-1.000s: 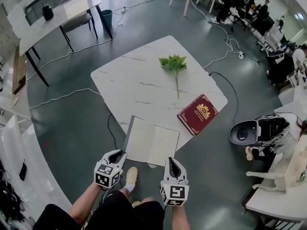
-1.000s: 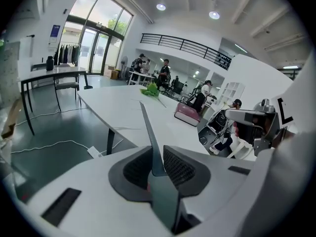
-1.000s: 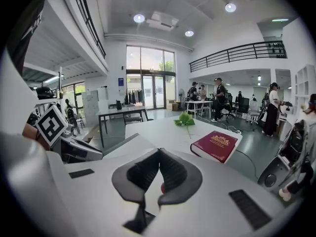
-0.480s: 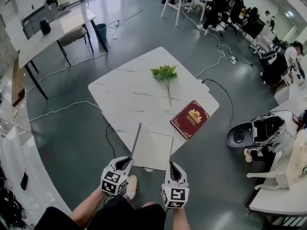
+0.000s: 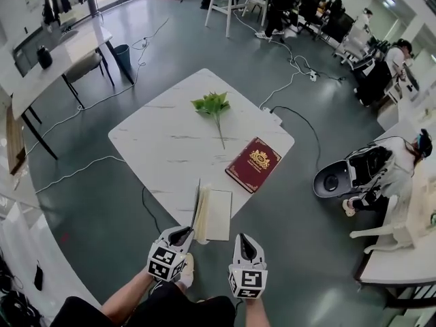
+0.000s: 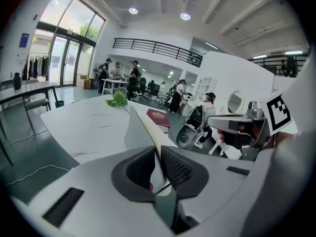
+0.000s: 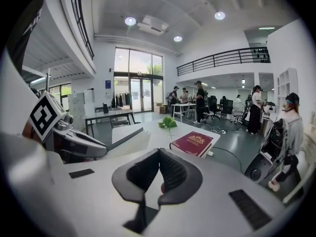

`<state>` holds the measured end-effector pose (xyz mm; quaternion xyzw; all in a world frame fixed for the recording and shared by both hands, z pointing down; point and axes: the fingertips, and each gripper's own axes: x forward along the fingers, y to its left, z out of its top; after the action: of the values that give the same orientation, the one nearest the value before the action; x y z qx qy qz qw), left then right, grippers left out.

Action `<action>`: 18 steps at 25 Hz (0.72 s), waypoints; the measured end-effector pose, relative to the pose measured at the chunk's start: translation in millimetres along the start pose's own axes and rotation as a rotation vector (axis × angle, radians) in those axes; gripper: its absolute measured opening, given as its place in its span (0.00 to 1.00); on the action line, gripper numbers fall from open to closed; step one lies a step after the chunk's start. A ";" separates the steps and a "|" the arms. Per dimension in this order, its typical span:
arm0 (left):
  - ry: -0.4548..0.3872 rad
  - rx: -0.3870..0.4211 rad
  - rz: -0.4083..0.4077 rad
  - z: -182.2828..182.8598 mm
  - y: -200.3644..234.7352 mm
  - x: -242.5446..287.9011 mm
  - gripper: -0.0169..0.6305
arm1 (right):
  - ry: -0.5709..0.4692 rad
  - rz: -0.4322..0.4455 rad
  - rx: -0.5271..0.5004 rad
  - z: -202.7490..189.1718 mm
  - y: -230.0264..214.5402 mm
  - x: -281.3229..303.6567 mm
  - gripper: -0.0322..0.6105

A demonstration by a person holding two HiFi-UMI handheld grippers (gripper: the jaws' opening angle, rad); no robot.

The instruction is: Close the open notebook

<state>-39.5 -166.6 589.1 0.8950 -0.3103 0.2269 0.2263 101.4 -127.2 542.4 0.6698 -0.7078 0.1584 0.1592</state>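
Notebook (image 5: pixel 216 216), cream-paged with a thin grey cover, lies at the near edge of the white marble-patterned table (image 5: pixel 163 142). Its left half is pinched in the left gripper (image 5: pixel 182 234), whose dark ribbed pads (image 6: pixel 177 169) have just been closing and now press on the cover's edge, which runs up between them. A second ago that half lay flat and open. Now it stands almost upright above the right-hand page, so I judge the closing about half done, with the fold over and down not yet made. The right gripper (image 5: pixel 244 241) hangs just beside the notebook's near right corner, jaws pressed together on nothing. Farther out, the dark red hardback book (image 5: pixel 253 163) with a gold emblem and the green leafy sprig (image 5: pixel 212 106) lie apart from the notebook.
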 end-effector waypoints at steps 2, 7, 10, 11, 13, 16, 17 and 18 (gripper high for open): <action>0.003 0.009 -0.021 2.4 -8.6 5.1 0.11 | 0.002 -0.018 0.010 -2.2 -6.8 -5.2 0.08; 0.015 0.038 -0.069 3.7 -27.9 24.8 0.11 | 0.006 -0.059 0.039 -12.6 -24.1 -11.6 0.08; 0.026 0.046 -0.086 2.1 -39.1 40.2 0.11 | 0.016 -0.074 0.053 -22.7 -34.1 -12.5 0.08; 0.030 0.046 -0.091 1.1 -42.3 44.5 0.11 | 0.020 -0.078 0.058 -26.0 -36.8 -13.0 0.08; 0.038 0.050 -0.101 -0.3 -47.7 52.0 0.11 | 0.026 -0.088 0.070 -31.8 -41.1 -13.9 0.08; 0.052 0.053 -0.122 -1.7 -53.7 60.8 0.11 | 0.033 -0.104 0.088 -38.3 -45.5 -14.6 0.08; 0.056 0.051 -0.130 -1.9 -55.4 63.2 0.11 | 0.037 -0.109 0.092 -40.1 -46.6 -14.7 0.08; 0.060 0.049 -0.139 -2.2 -57.1 65.6 0.11 | 0.041 -0.115 0.097 -41.8 -47.9 -14.9 0.08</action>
<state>43.7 -154.8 611.6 0.9125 -0.2349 0.2448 0.2286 150.6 -98.1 574.0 0.7128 -0.6564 0.1967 0.1499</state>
